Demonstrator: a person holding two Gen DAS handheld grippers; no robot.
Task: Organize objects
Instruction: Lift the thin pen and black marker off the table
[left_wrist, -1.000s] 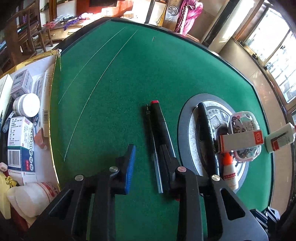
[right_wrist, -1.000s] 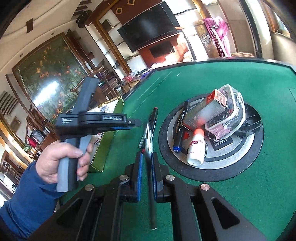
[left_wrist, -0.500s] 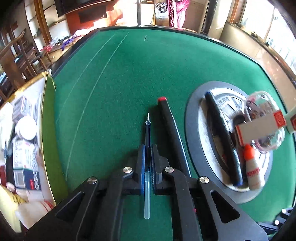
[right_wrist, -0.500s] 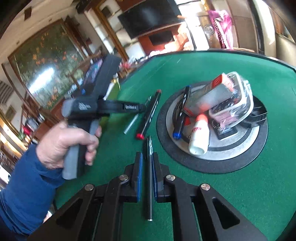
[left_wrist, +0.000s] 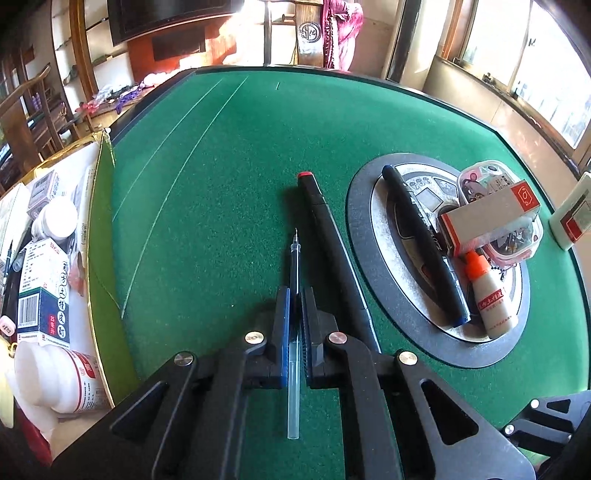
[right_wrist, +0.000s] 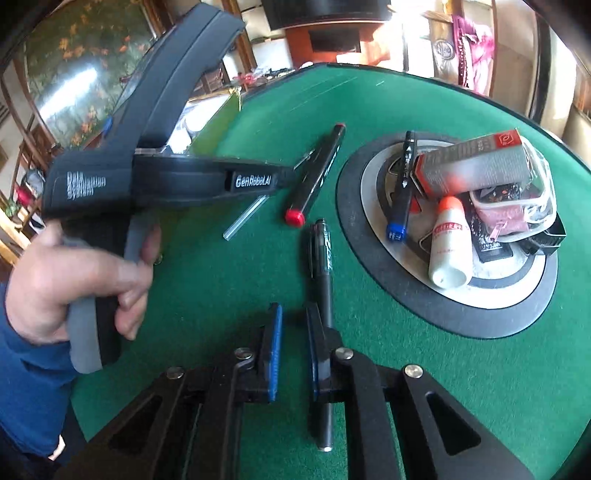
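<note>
My left gripper (left_wrist: 294, 295) is shut on a thin clear pen refill (left_wrist: 294, 258), its tip pointing away over the green felt table (left_wrist: 221, 166). The refill's clear end also shows in the right wrist view (right_wrist: 245, 218). A black marker with a red cap (left_wrist: 325, 225) lies just right of it. My right gripper (right_wrist: 294, 314) is open; a black pen (right_wrist: 323, 280) lies on the felt along its right finger, free of the pads. The black marker (right_wrist: 317, 173) lies ahead of the pen.
A round grey centre plate (left_wrist: 360, 236) holds a blue-capped marker (left_wrist: 424, 243), a glue bottle (left_wrist: 489, 299), a red-and-grey box (left_wrist: 487, 218) and a clear plastic case (left_wrist: 491, 177). A white box (left_wrist: 570, 218) lies at the right edge. An open box of medicine cartons and bottles (left_wrist: 48, 266) stands left.
My right gripper has opened and let the black pen down onto the felt. My left gripper, open a second ago, has shut on the refill and holds it.
</note>
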